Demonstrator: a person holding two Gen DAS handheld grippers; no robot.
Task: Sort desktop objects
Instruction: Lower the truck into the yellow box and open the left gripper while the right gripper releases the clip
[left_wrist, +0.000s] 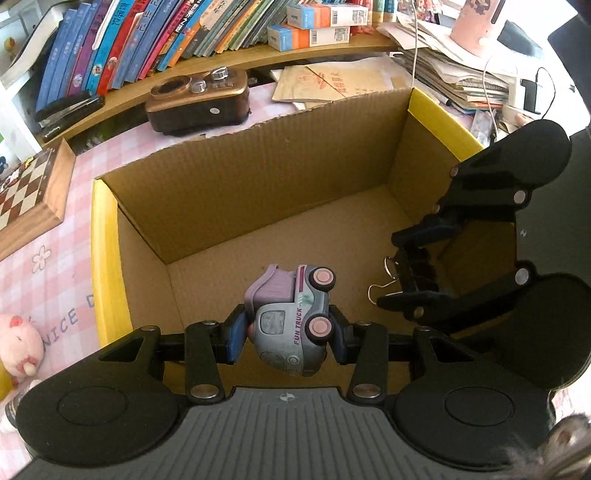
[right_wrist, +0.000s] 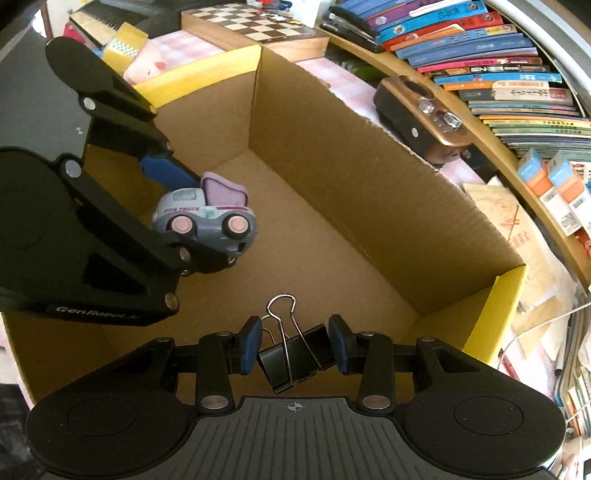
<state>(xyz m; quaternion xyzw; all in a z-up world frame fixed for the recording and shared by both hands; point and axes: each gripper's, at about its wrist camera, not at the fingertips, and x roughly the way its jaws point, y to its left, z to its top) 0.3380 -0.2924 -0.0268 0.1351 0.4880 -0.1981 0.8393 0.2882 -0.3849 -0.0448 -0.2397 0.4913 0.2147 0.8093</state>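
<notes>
An open cardboard box with yellow rims sits below both grippers, its floor bare. My left gripper is shut on a grey and purple toy truck marked FUN TRUCK, held over the box's near side. The same toy truck and left gripper show at the left of the right wrist view. My right gripper is shut on a black binder clip with wire handles, held above the box floor. That right gripper also appears at the right of the left wrist view.
A brown radio stands behind the box on the pink checked cloth. A shelf of books runs along the back. A chessboard, a pink plush toy and paper stacks surround the box.
</notes>
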